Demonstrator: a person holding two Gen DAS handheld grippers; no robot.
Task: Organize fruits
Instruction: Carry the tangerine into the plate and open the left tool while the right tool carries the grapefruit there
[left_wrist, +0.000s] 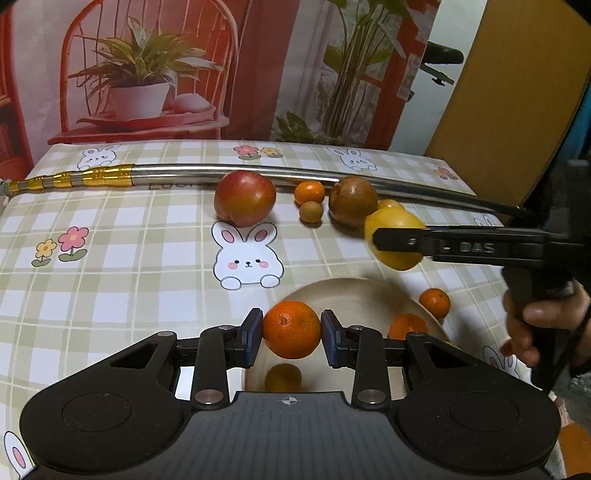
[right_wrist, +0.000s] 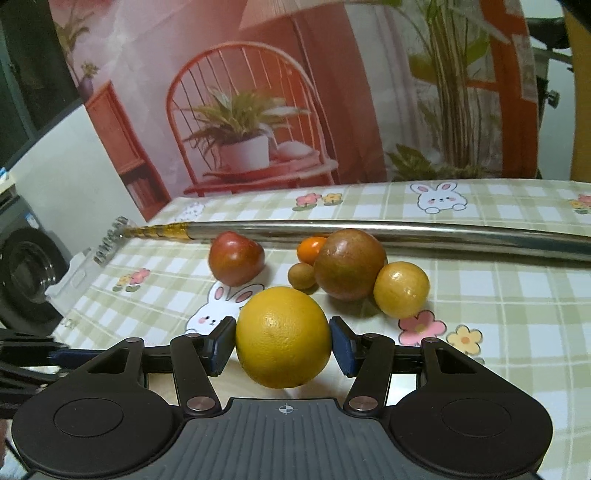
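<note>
Resting between claw (left_wrist: 291, 338) pads: orange (left_wrist: 291, 328) (pinched)

- A home, by the look of it.
- The counter (right_wrist: 517, 295) wears a checked cloth printed with bunnies and flowers.
- A printed backdrop (left_wrist: 258, 74) of a red chair and potted plants hangs behind.
- A washing machine (right_wrist: 26, 266) stands at the left edge.

A metal pole (left_wrist: 295, 173) is lying across the checked tablecloth (left_wrist: 110, 266) toward twelve o'clock; a printed backdrop (right_wrist: 258, 110) is hanging behind.
</note>
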